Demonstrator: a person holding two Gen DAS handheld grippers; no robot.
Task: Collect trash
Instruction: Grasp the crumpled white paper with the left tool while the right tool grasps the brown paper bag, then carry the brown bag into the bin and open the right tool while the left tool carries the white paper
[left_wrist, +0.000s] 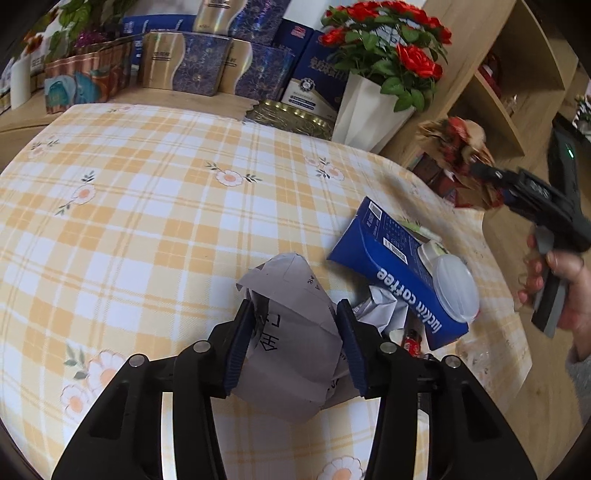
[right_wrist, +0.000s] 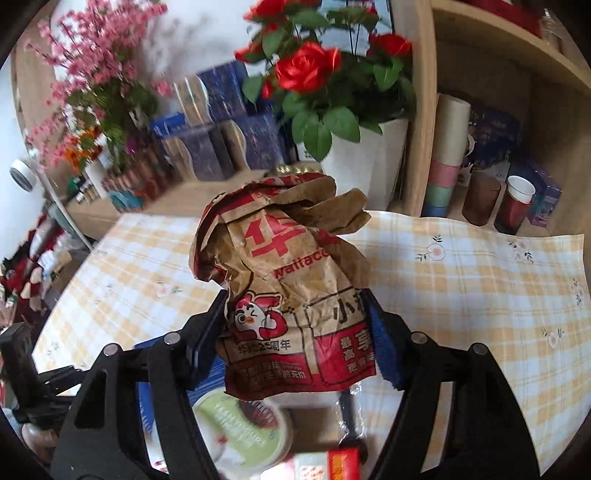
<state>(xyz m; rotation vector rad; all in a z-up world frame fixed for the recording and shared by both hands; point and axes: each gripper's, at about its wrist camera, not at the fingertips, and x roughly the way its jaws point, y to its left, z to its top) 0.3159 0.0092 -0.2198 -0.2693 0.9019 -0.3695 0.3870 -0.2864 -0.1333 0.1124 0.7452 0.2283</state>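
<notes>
My left gripper (left_wrist: 293, 325) is shut on a crumpled white paper (left_wrist: 291, 354) with black print, held just above the checked tablecloth (left_wrist: 147, 206). My right gripper (right_wrist: 299, 317) is shut on a crumpled brown and red paper food bag (right_wrist: 284, 280), lifted above the table; it also shows in the left wrist view (left_wrist: 458, 155) at the right. A blue coffee carton (left_wrist: 391, 266) with a clear plastic lid (left_wrist: 456, 288) on it lies right of the left gripper, with more crumpled paper (left_wrist: 380, 310) beside it.
A white pot of red roses (left_wrist: 365, 107) and stacked blue and gold boxes (left_wrist: 199, 66) stand at the table's back edge. A wooden shelf (right_wrist: 491, 147) with cups stands at the right. A green-lidded tub (right_wrist: 243, 432) and a red packet (right_wrist: 343, 461) lie under the right gripper.
</notes>
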